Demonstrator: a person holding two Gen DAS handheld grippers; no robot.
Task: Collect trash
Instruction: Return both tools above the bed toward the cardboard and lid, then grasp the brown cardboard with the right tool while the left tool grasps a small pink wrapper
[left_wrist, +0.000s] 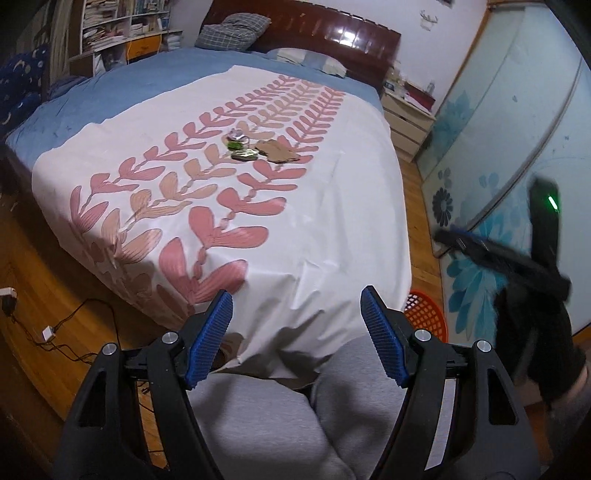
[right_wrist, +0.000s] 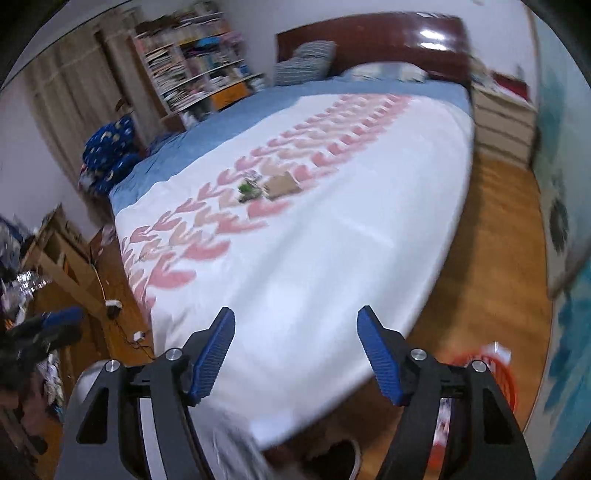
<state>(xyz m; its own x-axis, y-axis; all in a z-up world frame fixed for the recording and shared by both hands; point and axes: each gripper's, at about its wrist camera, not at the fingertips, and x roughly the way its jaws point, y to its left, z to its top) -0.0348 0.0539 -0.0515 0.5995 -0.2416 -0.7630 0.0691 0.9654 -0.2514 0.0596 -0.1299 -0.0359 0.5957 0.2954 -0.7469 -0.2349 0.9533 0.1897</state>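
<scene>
2 blue-padded grippers, left (left_wrist: 297, 336) and right (right_wrist: 295, 350), gape wide and empty, presumably readied for crumpled green-and-brown trash (left_wrist: 258, 147) mid-bed; orange plastic basket (left_wrist: 424, 314) waits floorside.

No readable text from my feeds; book spines on bookshelf (left_wrist: 110, 26) too small and blurred to make out; wrappers in trash pile (left_wrist: 243, 147) on bed show no legible brand; right wrist view motion-blurred, nothing legible there.

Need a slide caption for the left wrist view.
Open left tool at the bed's foot, trash pile ahead, orange basket on floor.
</scene>
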